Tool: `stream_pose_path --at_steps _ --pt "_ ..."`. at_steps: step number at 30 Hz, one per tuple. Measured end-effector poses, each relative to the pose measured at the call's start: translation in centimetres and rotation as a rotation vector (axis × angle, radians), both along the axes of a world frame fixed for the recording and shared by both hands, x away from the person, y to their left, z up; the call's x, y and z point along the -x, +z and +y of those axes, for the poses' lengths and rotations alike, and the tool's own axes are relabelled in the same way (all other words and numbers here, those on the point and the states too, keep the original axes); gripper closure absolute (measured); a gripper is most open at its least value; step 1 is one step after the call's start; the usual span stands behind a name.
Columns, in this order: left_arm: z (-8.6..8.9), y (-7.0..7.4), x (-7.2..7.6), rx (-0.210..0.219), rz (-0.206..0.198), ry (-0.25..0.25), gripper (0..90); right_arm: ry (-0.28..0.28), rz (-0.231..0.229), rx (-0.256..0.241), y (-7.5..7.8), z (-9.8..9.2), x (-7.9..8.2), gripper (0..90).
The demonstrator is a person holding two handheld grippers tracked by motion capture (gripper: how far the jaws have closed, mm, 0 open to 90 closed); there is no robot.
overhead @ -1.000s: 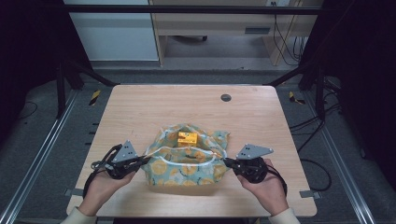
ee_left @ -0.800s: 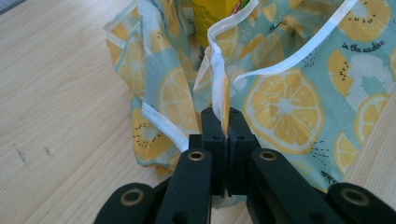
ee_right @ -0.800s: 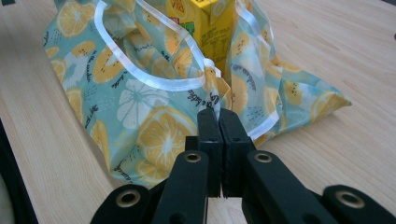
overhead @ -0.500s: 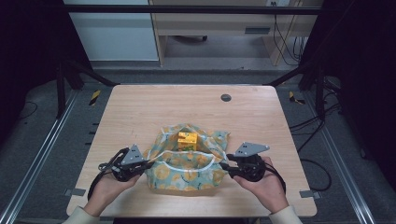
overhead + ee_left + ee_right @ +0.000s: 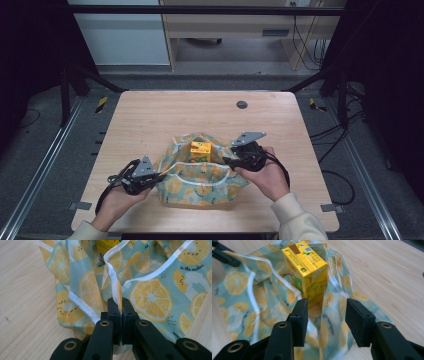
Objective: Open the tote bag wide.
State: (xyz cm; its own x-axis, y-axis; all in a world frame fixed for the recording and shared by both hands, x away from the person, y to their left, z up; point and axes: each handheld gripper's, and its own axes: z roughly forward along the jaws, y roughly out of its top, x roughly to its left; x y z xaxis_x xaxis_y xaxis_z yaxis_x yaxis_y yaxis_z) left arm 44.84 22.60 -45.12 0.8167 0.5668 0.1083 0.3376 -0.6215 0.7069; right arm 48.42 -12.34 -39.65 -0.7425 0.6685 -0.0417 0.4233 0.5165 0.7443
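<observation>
Jaws of my left gripper (image 5: 117, 315) are pressed together on a fold of white-trimmed rim of the one teal cloth bag printed with lemon slices (image 5: 150, 295), at its left edge in the high view. My right gripper (image 5: 324, 315) has its jaws spread apart over the bag's right side, nothing between them but loose fabric below. One yellow rectangular drink carton (image 5: 308, 270) stands upright inside the open bag, just beyond the right jaws. The bag sits on the light wooden table (image 5: 150, 120), near my edge. One small dark round disc (image 5: 242, 104) lies well apart, toward the far side.
</observation>
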Motion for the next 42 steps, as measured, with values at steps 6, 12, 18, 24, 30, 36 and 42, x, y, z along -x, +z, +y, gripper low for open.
stream_pose_path --at_steps 6,12,18,24,30,36,42 --pt "0.0 0.0 0.0 -0.006 -0.001 -0.005 88.3 -0.008 0.067 0.035 -2.0 1.7 -2.9 53.2" --pt "-0.1 0.0 -0.2 -0.002 -0.003 0.0 88.3 -0.002 0.09 0.035 -2.8 2.2 -4.3 84.6" --pt "-0.7 0.6 -0.3 0.014 -0.032 -0.005 88.4 -0.056 0.051 0.011 -1.4 1.5 -5.9 90.0" --pt "-1.3 0.8 -0.4 0.02 -0.037 -0.013 88.5 -0.087 -0.002 -0.018 0.4 0.8 -7.6 90.0" --pt "-1.5 -0.6 -1.1 -0.033 -0.002 -0.011 88.4 -0.136 0.048 -0.016 -1.8 0.1 -10.2 90.0" --pt "-1.6 -1.7 -1.5 -0.067 0.033 -0.014 88.4 -0.164 0.116 -0.022 -5.0 0.2 -11.3 90.0" --pt "-1.7 -1.9 -1.4 -0.084 0.036 -0.025 88.0 -0.166 0.122 -0.03 -5.5 0.2 -11.3 88.5"
